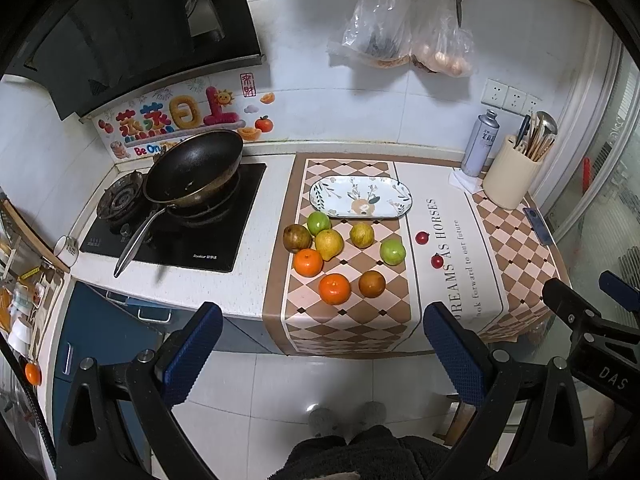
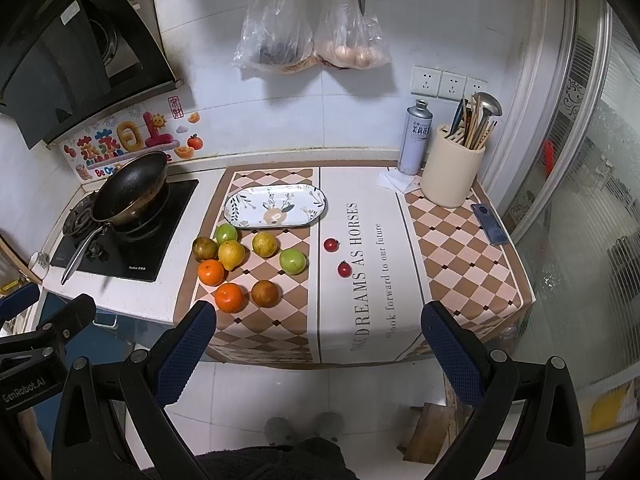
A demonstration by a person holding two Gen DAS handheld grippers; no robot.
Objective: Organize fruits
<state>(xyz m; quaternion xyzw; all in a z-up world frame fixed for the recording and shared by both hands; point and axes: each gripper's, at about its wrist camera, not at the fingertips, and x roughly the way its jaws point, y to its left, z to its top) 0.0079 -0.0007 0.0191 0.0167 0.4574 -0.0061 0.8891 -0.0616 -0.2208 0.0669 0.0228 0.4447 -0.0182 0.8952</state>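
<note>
Both devices are hovering over the floor in front of the counter: the left hand-held gripper and the right hand-held gripper are each spreading their blue-padded fingers wide, released and grasping nothing. The fruits are lying on the checkered mat, reading "DREAMS AS HORSES", just in front of the floral oval plate: two oranges, green, yellow and brown fruits clustering beside them, and two small red fruits sitting apart. "GenRobot.AI" is showing on the left device, and "Be On" on the wall sticker.
</note>
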